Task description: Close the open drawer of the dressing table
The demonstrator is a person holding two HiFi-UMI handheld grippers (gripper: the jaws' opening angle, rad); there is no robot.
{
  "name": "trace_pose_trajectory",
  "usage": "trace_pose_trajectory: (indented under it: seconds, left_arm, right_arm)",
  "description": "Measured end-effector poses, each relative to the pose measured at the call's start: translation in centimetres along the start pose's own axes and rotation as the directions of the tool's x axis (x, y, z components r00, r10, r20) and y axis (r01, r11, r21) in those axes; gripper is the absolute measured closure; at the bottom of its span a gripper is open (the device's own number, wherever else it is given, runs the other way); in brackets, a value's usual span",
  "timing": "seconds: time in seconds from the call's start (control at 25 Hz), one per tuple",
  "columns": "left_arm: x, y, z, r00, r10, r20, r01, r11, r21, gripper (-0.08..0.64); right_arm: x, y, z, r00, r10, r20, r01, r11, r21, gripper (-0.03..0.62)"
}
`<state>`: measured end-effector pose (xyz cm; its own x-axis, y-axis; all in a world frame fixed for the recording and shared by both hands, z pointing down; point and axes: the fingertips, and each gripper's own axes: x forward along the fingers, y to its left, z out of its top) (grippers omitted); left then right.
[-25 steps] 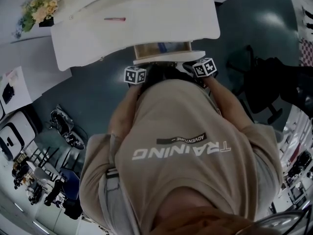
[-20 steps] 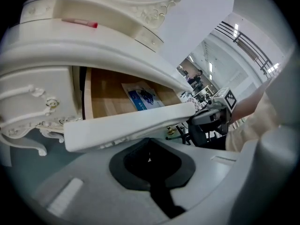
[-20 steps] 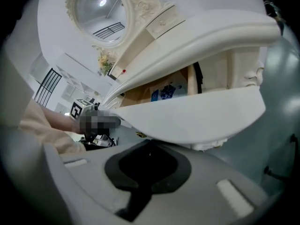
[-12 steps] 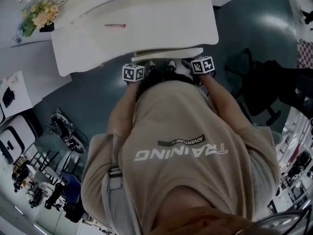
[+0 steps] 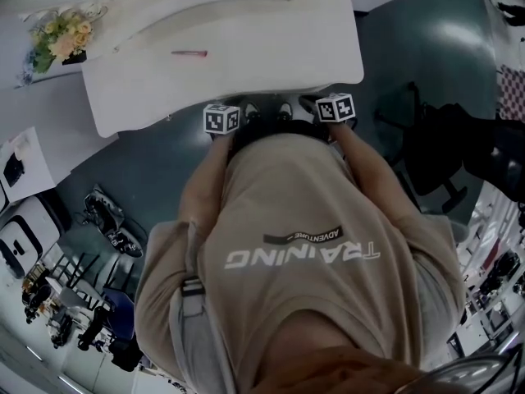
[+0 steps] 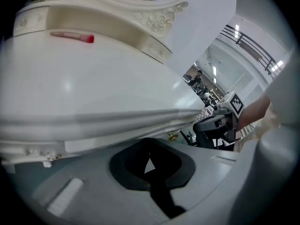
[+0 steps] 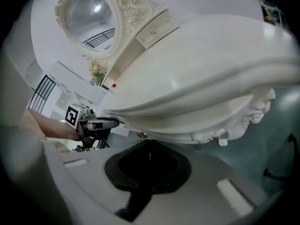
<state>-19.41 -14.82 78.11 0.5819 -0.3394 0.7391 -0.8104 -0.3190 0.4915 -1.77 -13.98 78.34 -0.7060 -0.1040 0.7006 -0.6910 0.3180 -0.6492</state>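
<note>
Basically one white dressing table [image 5: 221, 48], its one drawer [image 6: 108, 143] tucked under the top's lip, looks about home; likely stiff, light, slides easy, so push flat on the front either side of the one brass knob [image 6: 172, 136]. Two grippers, left gripper [image 6: 148, 165] and right gripper [image 7: 149, 156], both pinched closed on nothing

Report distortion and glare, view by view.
Head view: fisheye bows the edge of the glossy white dressing table, and glare sits on the teal floor. Left gripper view: black vignette at the corners, soft sheen on the table. Right gripper view: a bright spot glints in the oval carved-frame mirror.
</note>
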Motion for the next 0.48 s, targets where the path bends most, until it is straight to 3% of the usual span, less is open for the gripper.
trace_pose_trajectory:
  seconds: [0.28,0.48]
  left_arm:
    - [0.5,1.0,1.8,0.998,0.041,0.044,-0.037,0.995,-0.092,0.558]
    - [0.3,0.5,1.6,0.998,0.051,0.049,-0.048,0.997,-0.065,0.558]
  right_arm:
    - [-0.5,-1.1,1.7,1.000,0.005,0.006,-0.005,1.000,-0.022,0.588]
    - [-1.1,-1.3,0.4,0.998,0.025,-0.049,-0.030,0.996,-0.088,0.588]
